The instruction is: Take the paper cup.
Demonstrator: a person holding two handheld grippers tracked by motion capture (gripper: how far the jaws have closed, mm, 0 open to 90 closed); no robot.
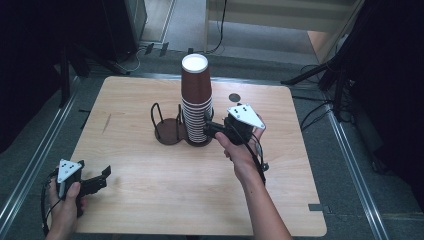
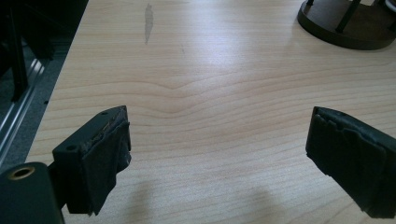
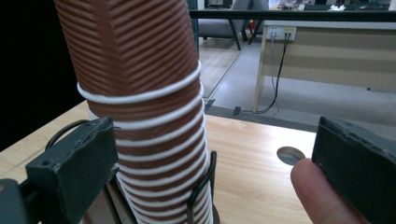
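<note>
Brown paper cups (image 1: 196, 100) stand upside down in a tall stack on the desk's (image 1: 150, 190) wire holder (image 1: 167, 127), just left of your right gripper (image 1: 214, 129), whose fingers (image 3: 77, 163) are wide open and hold nothing, while your left gripper (image 1: 97, 181) waits far away, open too.

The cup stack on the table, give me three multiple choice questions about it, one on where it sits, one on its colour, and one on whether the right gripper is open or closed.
1. Where does the cup stack stand?
A. In the right ring of the wire holder
B. In the left ring
C. Flat on the table

2. What colour are the cups?
A. Blue with black rims
B. Brown with white rims
C. Plain green

3. How is the right gripper?
A. Shut on the stack
B. Shut on nothing
C. Open, beside the stack

Answers: 1 A, the left ring stands vacant in the high view. 2 B, ribbed brown walls with white rims. 3 C, the right gripper view shows its jaws wide apart, the stack just inside one jaw.
</note>
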